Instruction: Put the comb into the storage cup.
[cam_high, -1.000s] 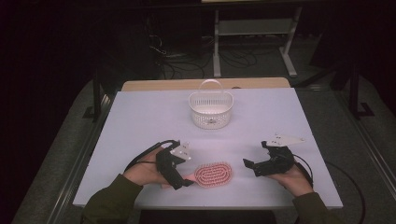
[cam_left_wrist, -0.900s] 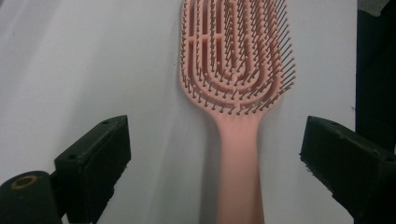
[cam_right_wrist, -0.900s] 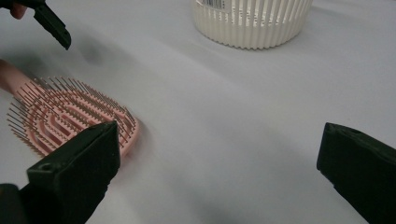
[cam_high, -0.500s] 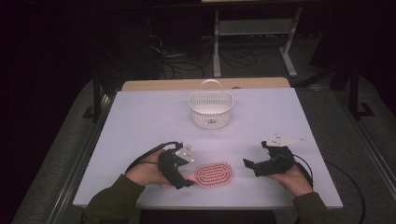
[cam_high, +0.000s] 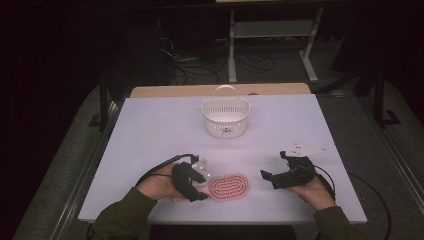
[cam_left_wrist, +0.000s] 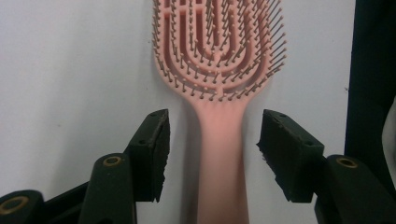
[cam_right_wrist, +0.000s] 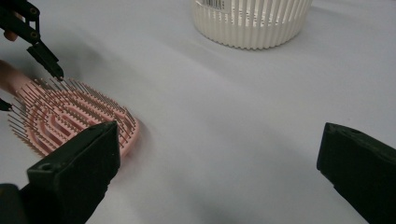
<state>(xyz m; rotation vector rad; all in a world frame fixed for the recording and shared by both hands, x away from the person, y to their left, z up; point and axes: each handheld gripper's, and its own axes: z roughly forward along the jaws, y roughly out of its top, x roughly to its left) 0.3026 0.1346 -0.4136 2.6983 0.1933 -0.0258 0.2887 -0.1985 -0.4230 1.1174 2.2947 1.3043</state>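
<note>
Left gripper (cam_high: 200, 187) lies low on the white table (cam_high: 150, 130), and its two jaws stand apart on both sides of the handle of the pink hairbrush (cam_left_wrist: 219, 93). In the left gripper view there is a gap between each jaw and the handle, so nothing is clamped. The top of the brush head is cut off at the upper edge of that view. From the high view, the hairbrush (cam_high: 229, 186) rests bristles up near the front edge of the table, and its handle is hidden under the hand. Right gripper (cam_high: 267, 176) is well apart to the right, jaws wide and empty. A white basket (cam_high: 225, 117) stands farther back; its inside is hard to make out.
</note>
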